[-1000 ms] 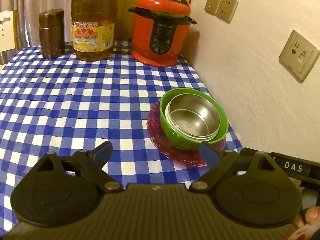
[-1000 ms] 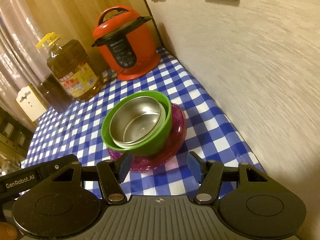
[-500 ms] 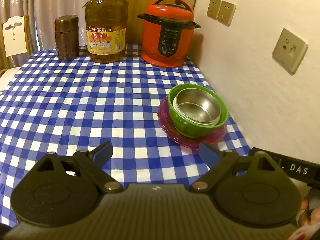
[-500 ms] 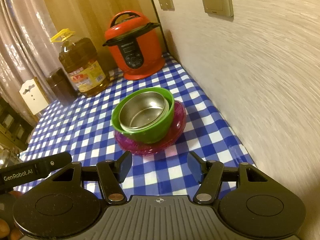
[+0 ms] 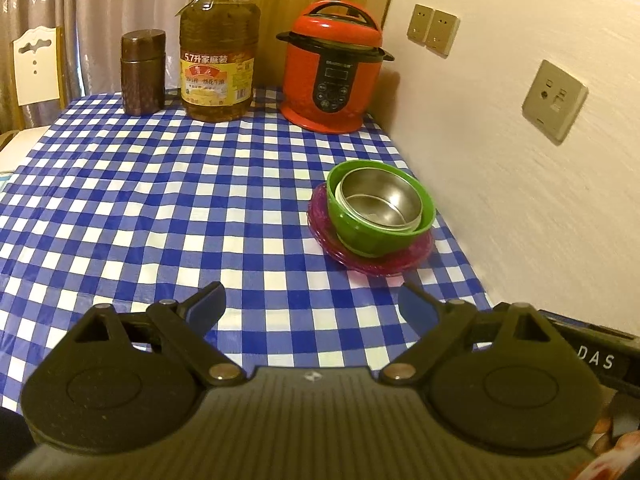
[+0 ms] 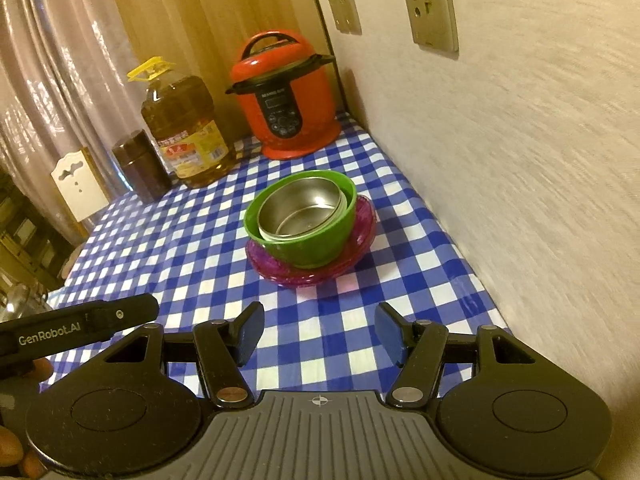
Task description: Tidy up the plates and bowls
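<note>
oil bottle (image 5: 218, 46) label – "5.7"; black bar (image 6: 76, 330) – "genrobot.ai".

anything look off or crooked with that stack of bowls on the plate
Slightly. The steel bowl sits tilted inside the green bowl, pushed toward one side rather than nested centred. The green bowl stands off-centre on the pink plate. Nothing is spilled or broken.

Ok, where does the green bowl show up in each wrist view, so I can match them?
Left wrist: green bowl right of centre, on the pink plate, steel bowl nested inside.
Right wrist: green bowl near centre, same stack, just ahead of the open right gripper.
Shared landmark: red cooker, behind the stack against the wall.
</note>
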Tool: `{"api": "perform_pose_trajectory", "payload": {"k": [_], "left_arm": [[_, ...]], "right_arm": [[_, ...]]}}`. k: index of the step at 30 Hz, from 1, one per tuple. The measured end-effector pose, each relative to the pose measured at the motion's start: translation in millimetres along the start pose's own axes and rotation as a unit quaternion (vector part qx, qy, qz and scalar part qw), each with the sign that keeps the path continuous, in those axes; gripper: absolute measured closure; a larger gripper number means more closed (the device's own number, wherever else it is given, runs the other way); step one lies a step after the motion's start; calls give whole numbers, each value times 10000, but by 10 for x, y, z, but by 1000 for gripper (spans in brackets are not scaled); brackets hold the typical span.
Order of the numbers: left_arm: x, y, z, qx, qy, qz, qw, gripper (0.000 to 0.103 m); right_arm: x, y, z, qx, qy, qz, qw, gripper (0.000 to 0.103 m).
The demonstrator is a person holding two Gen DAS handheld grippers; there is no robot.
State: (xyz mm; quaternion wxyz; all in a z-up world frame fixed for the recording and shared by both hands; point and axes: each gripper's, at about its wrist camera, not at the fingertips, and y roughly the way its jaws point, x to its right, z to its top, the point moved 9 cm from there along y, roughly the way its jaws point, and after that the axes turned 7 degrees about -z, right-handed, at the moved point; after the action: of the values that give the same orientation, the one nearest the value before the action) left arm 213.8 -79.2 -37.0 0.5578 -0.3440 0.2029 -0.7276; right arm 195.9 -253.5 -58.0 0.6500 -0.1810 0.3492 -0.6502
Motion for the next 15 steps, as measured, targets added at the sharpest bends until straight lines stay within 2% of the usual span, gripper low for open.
{"api": "perform_pose_trajectory", "payload": {"k": [15], "left_arm": [[-25,-181,-121,17,248,99,9996,11]], "right_arm": [[-155,-115,-156,46,-465,-16,9989,42]]}}
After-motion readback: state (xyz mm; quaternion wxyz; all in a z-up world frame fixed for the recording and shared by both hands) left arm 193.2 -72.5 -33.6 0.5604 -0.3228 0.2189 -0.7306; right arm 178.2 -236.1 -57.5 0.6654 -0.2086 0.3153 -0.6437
